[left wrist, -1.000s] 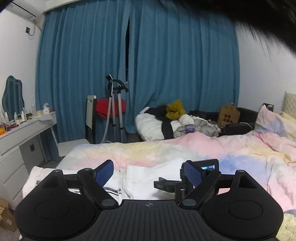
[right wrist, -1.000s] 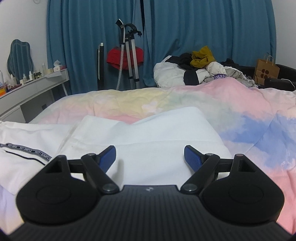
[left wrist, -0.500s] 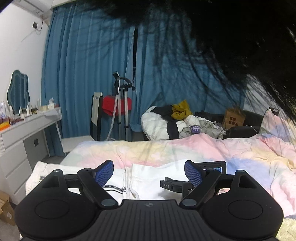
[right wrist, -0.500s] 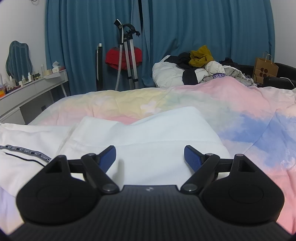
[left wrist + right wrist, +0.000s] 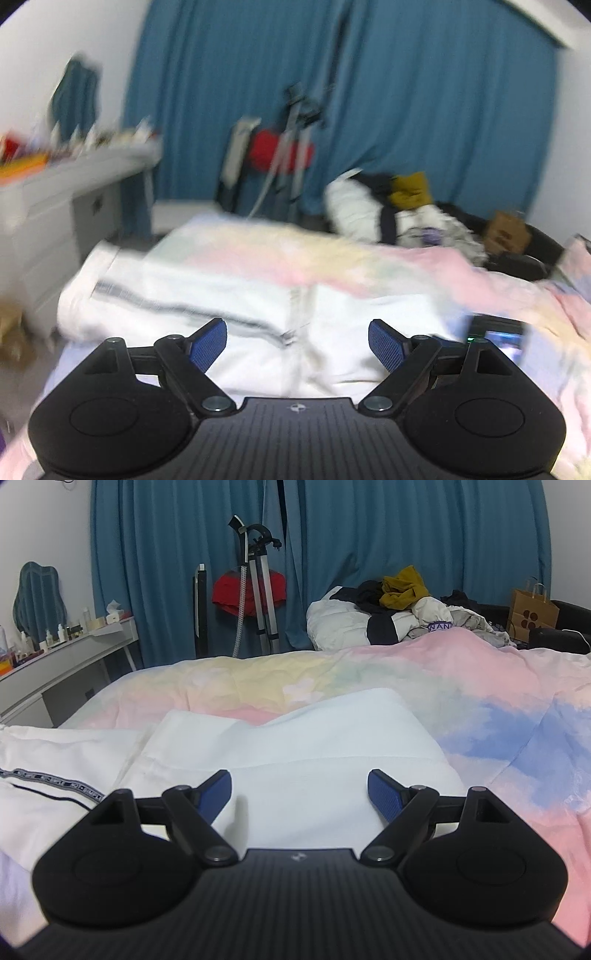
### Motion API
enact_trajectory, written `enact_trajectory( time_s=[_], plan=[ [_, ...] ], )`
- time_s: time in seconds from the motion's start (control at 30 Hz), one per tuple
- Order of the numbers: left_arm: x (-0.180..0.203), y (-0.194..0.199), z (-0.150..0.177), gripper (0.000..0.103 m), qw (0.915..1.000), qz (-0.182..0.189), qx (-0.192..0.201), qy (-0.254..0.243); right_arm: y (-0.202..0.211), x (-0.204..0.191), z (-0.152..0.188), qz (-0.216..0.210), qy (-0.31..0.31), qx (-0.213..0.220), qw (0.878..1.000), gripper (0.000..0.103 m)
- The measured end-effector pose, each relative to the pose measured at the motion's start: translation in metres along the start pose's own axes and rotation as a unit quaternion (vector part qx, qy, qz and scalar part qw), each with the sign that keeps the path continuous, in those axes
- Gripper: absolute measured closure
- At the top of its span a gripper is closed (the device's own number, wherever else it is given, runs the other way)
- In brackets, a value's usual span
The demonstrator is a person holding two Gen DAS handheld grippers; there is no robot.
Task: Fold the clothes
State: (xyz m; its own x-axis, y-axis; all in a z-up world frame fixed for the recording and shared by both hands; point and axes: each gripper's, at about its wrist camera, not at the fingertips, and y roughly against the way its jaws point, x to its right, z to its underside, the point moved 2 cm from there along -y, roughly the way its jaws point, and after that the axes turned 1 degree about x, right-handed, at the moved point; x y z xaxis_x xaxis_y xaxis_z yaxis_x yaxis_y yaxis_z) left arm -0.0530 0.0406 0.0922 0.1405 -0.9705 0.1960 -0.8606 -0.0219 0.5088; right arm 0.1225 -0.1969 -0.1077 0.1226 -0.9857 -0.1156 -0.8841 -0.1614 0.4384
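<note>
A white garment [image 5: 229,295] with a black-and-white striped band lies spread on the pastel bedspread [image 5: 332,258]. My left gripper [image 5: 297,343] is open and empty, low over the garment's middle; this view is motion-blurred. My right gripper [image 5: 299,792] is open and empty, hovering over the garment's folded white part [image 5: 295,746]. The striped band [image 5: 48,779] shows at the left of the right wrist view. The right gripper's body [image 5: 495,332] shows at the lower right of the left wrist view.
A pile of clothes [image 5: 391,609] sits at the bed's far side before blue curtains [image 5: 369,535]. A garment steamer stand [image 5: 255,587] with a red item stands behind the bed. A grey dresser [image 5: 55,672] with bottles is at left. A paper bag [image 5: 532,609] is at far right.
The left gripper has swung down and leftward, closer over the white garment; dark hair no longer covers its view. The right gripper has barely moved. Both stay open.
</note>
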Motion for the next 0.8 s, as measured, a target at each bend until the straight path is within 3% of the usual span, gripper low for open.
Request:
enact_trajectory(
  time_s=[0.1,0.17,0.23,0.43,0.6,0.73,0.8],
  plan=[
    [-0.058,-0.030,-0.006,0.017,0.9956,-0.013,-0.038,0.084,0.000,0.002,0.000,0.002,0.000,-0.001,1.000,0.021],
    [-0.100,-0.046,-0.009,0.015,0.9869,-0.023,-0.062,0.147,-0.001,0.004,0.000,0.007,0.000,-0.001,1.000,0.021],
    [-0.139,-0.058,-0.009,0.006,0.9741,-0.031,-0.084,0.208,-0.001,0.006,0.001,0.012,-0.003,-0.002,1.000,0.021],
    [-0.218,-0.110,0.007,0.004,0.9326,-0.071,-0.127,0.330,-0.003,0.008,0.001,0.022,-0.003,-0.008,1.000,0.021],
    [-0.258,-0.144,0.012,0.005,0.9076,-0.071,-0.105,0.400,-0.007,0.011,0.003,0.023,-0.005,-0.012,1.000,0.021],
    [-0.280,-0.160,0.006,0.017,0.9001,-0.071,-0.076,0.423,-0.013,0.007,0.011,0.027,0.014,-0.018,0.999,0.019],
    [-0.291,-0.165,0.000,0.025,0.9021,-0.081,-0.056,0.420,-0.016,0.004,0.014,0.032,0.024,-0.019,0.999,0.019]
  ],
)
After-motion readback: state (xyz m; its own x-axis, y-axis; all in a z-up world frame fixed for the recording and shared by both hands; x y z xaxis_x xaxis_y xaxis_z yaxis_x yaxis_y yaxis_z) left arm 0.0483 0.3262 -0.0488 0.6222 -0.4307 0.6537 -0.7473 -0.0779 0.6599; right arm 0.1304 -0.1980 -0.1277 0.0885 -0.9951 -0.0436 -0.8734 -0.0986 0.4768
